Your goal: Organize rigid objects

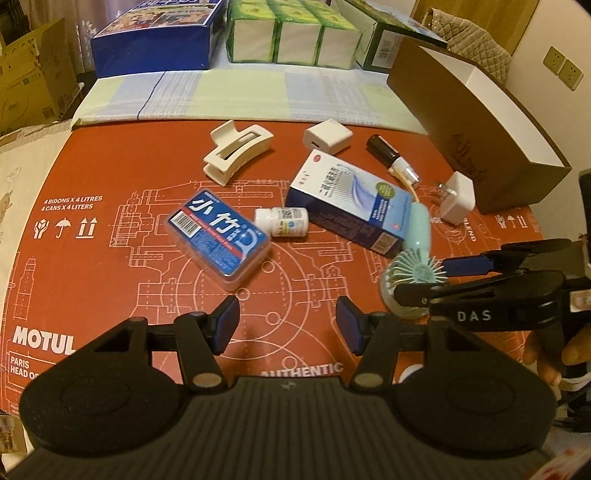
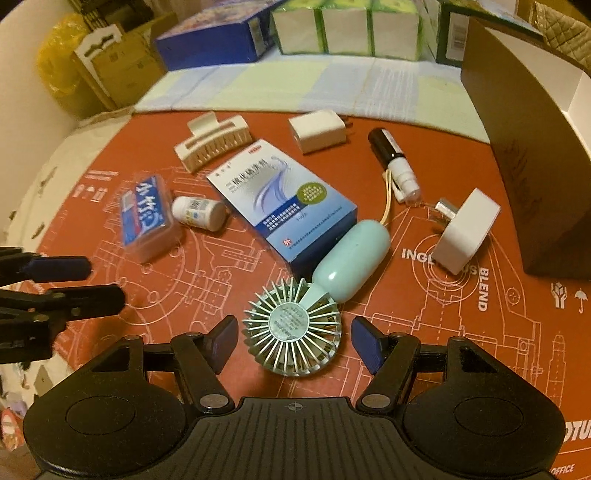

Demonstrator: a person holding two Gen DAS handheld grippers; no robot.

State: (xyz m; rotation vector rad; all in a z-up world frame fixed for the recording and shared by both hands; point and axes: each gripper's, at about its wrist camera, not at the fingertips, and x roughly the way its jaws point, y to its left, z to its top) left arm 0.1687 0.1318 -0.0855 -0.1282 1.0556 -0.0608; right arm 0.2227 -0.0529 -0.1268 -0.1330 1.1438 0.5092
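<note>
My right gripper (image 2: 295, 341) is open, low over the red mat, with the round head of a mint handheld fan (image 2: 291, 328) between its pads, which stand just clear of it. My left gripper (image 1: 288, 326) is open over bare mat, nothing between its fingers. Just beyond it lies a blue floss case (image 1: 218, 236), then a white pill bottle (image 1: 282, 221) and a blue-white medicine carton (image 1: 351, 206). Farther back are a cream hair claw (image 1: 236, 151), a white charger cube (image 1: 327, 136), a dark spray bottle (image 1: 391, 155) and a white plug (image 1: 456, 199).
A brown open box (image 1: 480, 122) stands at the mat's right edge. Green tissue packs (image 1: 295, 37) and a blue box (image 1: 159, 33) line the back on a checked cloth. Cardboard cartons (image 1: 33, 81) stand off to the left. A hand (image 1: 546, 354) holds the right gripper.
</note>
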